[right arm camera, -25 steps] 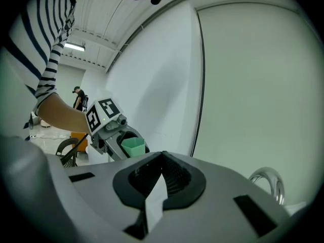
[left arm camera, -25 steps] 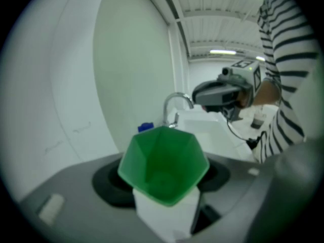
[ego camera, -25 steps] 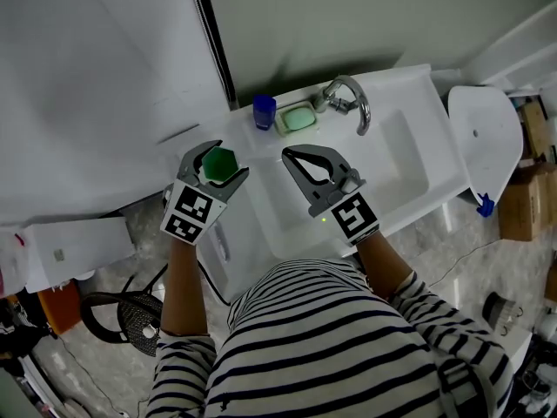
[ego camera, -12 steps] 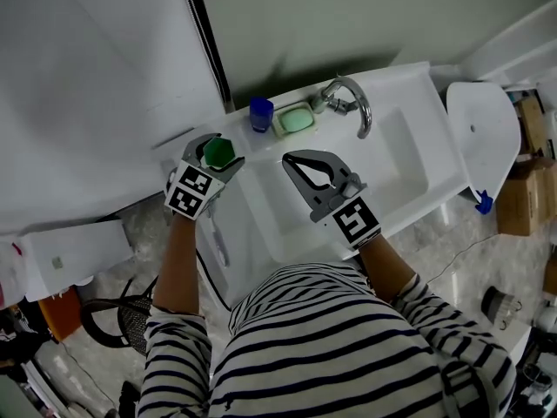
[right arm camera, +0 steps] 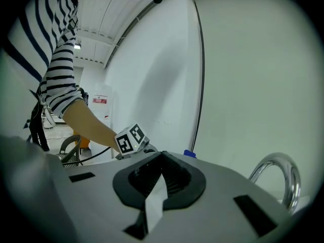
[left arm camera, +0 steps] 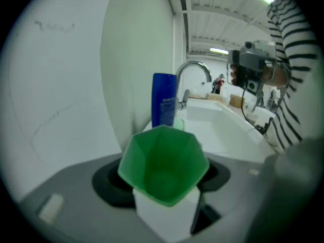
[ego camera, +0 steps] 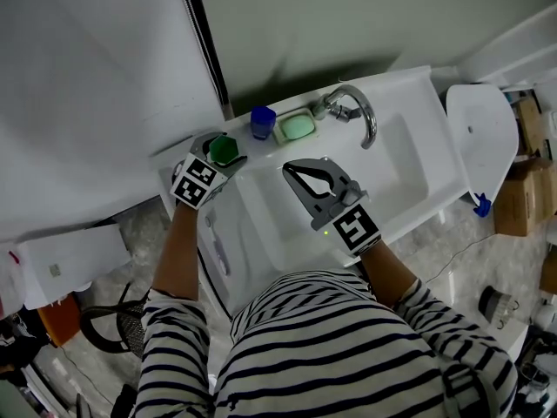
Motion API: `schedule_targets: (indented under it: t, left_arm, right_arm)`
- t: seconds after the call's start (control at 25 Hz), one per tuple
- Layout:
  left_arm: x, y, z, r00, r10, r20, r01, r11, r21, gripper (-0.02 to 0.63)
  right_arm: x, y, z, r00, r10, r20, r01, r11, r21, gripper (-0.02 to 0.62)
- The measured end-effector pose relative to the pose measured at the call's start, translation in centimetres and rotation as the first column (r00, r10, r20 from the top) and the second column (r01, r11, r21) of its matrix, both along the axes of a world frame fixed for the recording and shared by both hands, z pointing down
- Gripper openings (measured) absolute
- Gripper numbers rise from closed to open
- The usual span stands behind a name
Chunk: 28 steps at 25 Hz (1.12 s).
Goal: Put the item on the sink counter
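Head view: we grasp green cup (ego camera: 224, 151) in left tongs (ego camera: 216, 139), upper left of frame, at left end of counter (ego camera: 409, 85), near blue bottle (ego camera: 263, 121).
Left gripper view: cup upright between jaws. We should lower straight and avoid bottle.
Right gripper view: right tongs (right arm camera: 160, 186) clenched, nothing inside.

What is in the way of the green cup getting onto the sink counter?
Nothing visible. The green cup hangs over the counter at its bare corner; the blue bottle and soap dish stand farther along.
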State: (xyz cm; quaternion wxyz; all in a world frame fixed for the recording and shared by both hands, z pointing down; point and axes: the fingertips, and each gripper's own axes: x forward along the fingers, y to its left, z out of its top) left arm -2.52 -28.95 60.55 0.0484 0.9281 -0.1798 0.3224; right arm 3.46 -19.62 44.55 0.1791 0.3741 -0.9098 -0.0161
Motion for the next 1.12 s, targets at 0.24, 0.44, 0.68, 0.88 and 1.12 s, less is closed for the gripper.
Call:
schedule_targets:
  t: [0.24, 0.44, 0.68, 0.88, 1.12]
  left_arm:
    - [0.4, -0.4, 1.7, 0.999, 0.05, 0.014, -0.05, 0.999, -0.018, 0.316]
    - [0.8, 0.1, 3.1, 0.995, 0.1, 0.022, -0.1, 0.994, -0.033, 0.316]
    - [1.1, 0.6, 4.0, 0.988, 0.155, 0.018, -0.154, 0.987, -0.032, 0.318]
    - [1.1, 0.9, 4.0, 0.983, 0.184, 0.01, -0.184, 0.983, -0.028, 0.318]
    - [1.0, 1.0, 3.9, 0.982, 0.185, 0.023, -0.185, 0.983, 0.001, 0.346]
  right_arm:
    - [-0.1, -0.2, 0.7, 1.0, 0.001, -0.008, -0.001, 1.0, -0.021, 0.008]
    - [-0.3, -0.2, 1.1, 1.0, -0.005, -0.015, 0.005, 1.0, -0.03, 0.008]
    - [-0.4, -0.1, 1.4, 1.0, -0.008, -0.019, 0.008, 0.999, -0.045, 0.008]
    - [-0.5, -0.2, 1.6, 1.0, -0.008, -0.018, 0.007, 0.999, -0.05, 0.008]
    - [-0.7, -0.1, 1.6, 1.0, -0.004, -0.003, 0.004, 0.999, -0.053, 0.008]
